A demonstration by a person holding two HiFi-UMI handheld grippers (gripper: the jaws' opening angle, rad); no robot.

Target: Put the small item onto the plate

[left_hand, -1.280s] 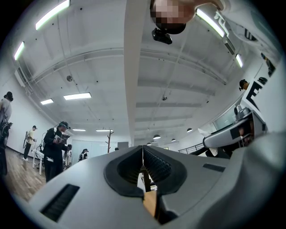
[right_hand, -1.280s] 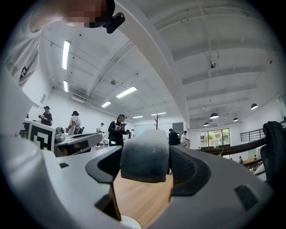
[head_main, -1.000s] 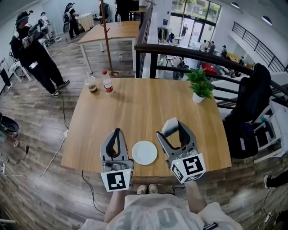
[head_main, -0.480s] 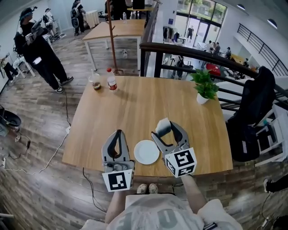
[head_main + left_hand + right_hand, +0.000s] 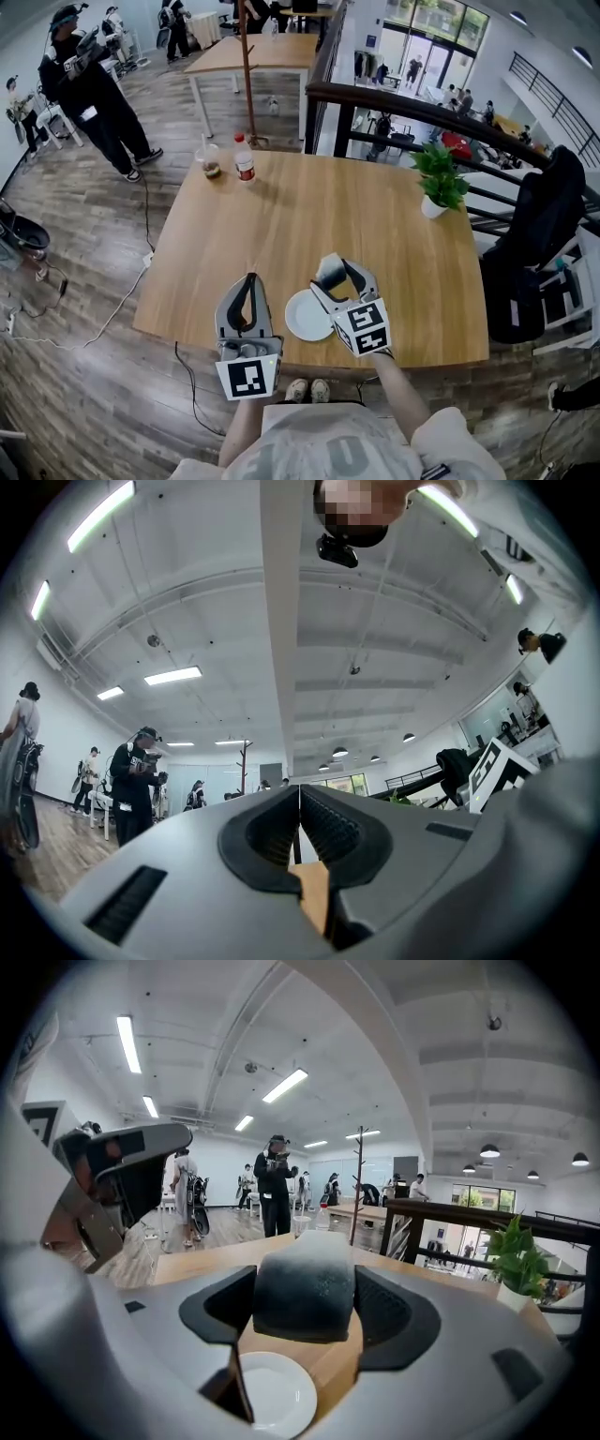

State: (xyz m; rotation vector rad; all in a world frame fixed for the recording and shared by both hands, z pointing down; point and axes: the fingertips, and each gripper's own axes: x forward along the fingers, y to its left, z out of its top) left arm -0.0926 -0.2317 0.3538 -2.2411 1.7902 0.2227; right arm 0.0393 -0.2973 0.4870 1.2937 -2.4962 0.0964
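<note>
A small white plate (image 5: 302,317) lies near the front edge of the wooden table (image 5: 328,216). My right gripper (image 5: 330,270) is shut on a small grey-black block (image 5: 329,272), holding it just above the table at the plate's far right rim. In the right gripper view the block (image 5: 305,1296) fills the gap between the jaws, with the plate (image 5: 277,1396) below and slightly left. My left gripper (image 5: 249,281) rests left of the plate, jaws pressed together with nothing between them (image 5: 299,803).
A red-capped bottle (image 5: 245,165) and a drink cup (image 5: 212,165) stand at the table's far left corner. A potted plant (image 5: 439,184) sits at the far right. A black railing (image 5: 412,108) runs behind the table. A black chair (image 5: 539,244) stands to the right, and people (image 5: 89,89) at far left.
My right gripper has carried the grey block left and nearer, from beside the plate to its far right rim. The left gripper has stayed put.
</note>
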